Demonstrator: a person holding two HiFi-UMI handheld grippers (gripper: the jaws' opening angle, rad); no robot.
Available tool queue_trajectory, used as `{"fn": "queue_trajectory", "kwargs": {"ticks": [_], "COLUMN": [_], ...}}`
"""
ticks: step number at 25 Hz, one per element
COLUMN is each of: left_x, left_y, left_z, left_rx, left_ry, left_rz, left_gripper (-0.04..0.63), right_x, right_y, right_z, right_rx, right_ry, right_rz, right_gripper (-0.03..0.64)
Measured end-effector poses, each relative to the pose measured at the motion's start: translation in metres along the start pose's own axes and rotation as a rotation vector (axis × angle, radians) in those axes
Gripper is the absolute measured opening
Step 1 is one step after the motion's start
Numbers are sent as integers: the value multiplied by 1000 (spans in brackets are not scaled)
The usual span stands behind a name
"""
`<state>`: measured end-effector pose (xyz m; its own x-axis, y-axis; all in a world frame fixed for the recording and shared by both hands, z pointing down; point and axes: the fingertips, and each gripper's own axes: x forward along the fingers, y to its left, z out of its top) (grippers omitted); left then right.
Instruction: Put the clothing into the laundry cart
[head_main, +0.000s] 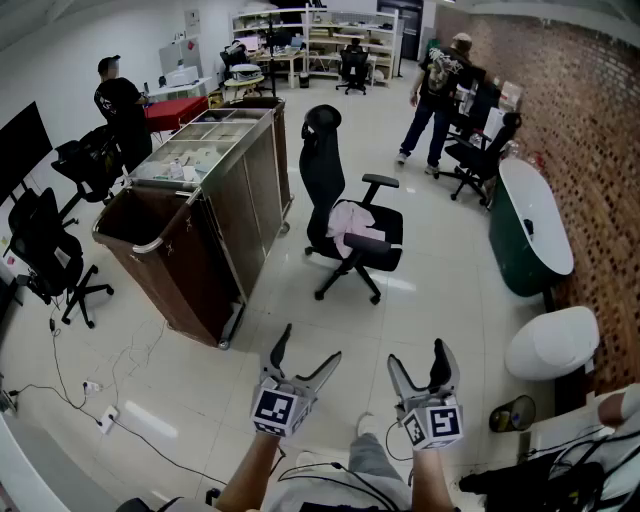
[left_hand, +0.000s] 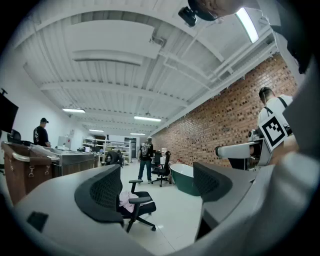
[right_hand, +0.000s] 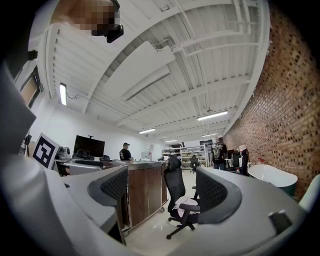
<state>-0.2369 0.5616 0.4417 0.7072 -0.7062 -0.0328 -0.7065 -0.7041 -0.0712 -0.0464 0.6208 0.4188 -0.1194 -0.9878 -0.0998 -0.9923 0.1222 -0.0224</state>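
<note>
Both sets of jaws open, empty: left gripper (head_main: 310, 346) and right gripper (head_main: 417, 354) well short of office chair (head_main: 324, 160). Clothing (head_main: 350, 220) lies on chair seat; laundry cart (head_main: 190, 285) beside chair. Close in level, pinch a bunched fold.

Green bathtub (head_main: 530, 225) beside brick wall (head_main: 590, 120)

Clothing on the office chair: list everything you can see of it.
The clothing is one crumpled heap of pale pink-white fabric, soft-looking, unfolded. It lies on the seat of the black office chair, up against the backrest's base; only the chair touches it. The laundry cart stands apart on the chair's left in the head view. Neither the left gripper nor the right gripper is near it; both are open and empty. What garment it is cannot be told.
</note>
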Motion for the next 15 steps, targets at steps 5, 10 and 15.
{"fn": "queue_trajectory", "kwargs": {"ticks": [5, 10, 15], "left_x": [60, 122, 168], "left_y": [-9, -24, -46], "left_z": [2, 20, 20], "left_rx": [-14, -1, -18], "left_ry": [2, -8, 7], "left_rz": [33, 76, 102], "left_gripper": [436, 436, 436], "right_x": [39, 80, 93], "right_y": [-57, -115, -170], "right_z": [7, 24, 23], "right_rx": [23, 27, 11], "right_ry": [-36, -92, -100], "right_rz": [37, 92, 105], "right_gripper": [436, 436, 436]}}
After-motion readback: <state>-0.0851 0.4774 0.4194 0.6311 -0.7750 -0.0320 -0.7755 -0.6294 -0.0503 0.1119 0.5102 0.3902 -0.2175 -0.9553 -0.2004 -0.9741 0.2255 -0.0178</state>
